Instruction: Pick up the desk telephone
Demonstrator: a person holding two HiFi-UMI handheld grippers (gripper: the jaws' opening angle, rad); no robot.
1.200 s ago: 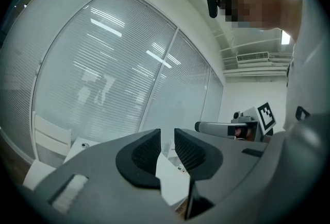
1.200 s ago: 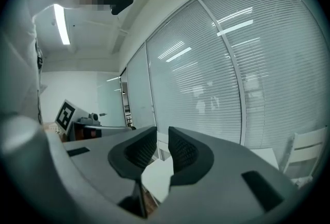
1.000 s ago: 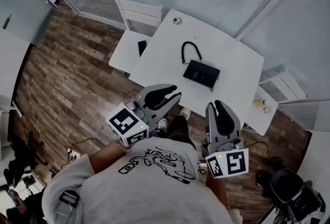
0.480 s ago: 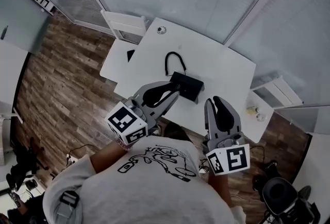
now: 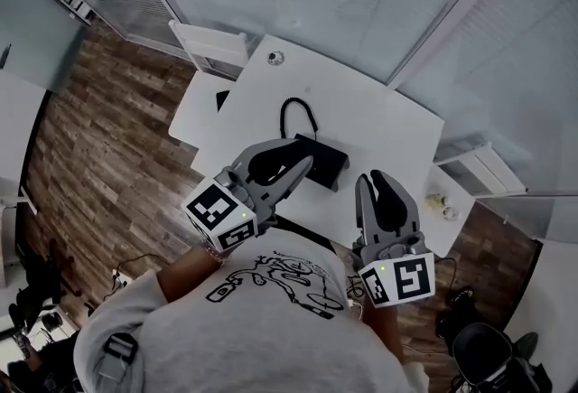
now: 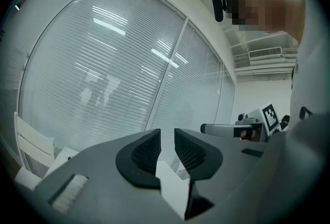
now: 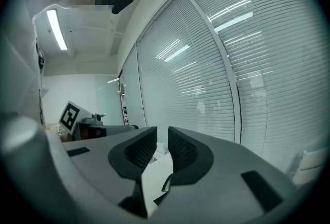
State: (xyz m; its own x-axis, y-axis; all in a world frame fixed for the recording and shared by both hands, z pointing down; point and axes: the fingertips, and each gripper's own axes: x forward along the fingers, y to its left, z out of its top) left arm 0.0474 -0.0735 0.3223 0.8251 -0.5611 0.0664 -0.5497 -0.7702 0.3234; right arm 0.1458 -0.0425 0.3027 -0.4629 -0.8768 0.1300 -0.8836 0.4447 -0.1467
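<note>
Wooden floor [image 5: 99, 156] lies all around the white table [image 5: 379, 125]. On the table, close to its near edge, sits the black desk telephone [image 5: 327, 162]. Its curly cord [image 5: 291, 111] makes a loop toward the far edge. My left gripper [image 5: 305, 154] hangs over the phone's left end and covers part of it. My right gripper [image 5: 372, 176] hangs just off the near edge, beside the phone. Both sets of tongs are pressed together with nothing in them, and both point out flat at the window blinds, not down. I think I am at the reaching step, and nothing is picked up yet. Next I would spread the tongs, tip them down to the phone, and pinch its body from both sides.
</note>
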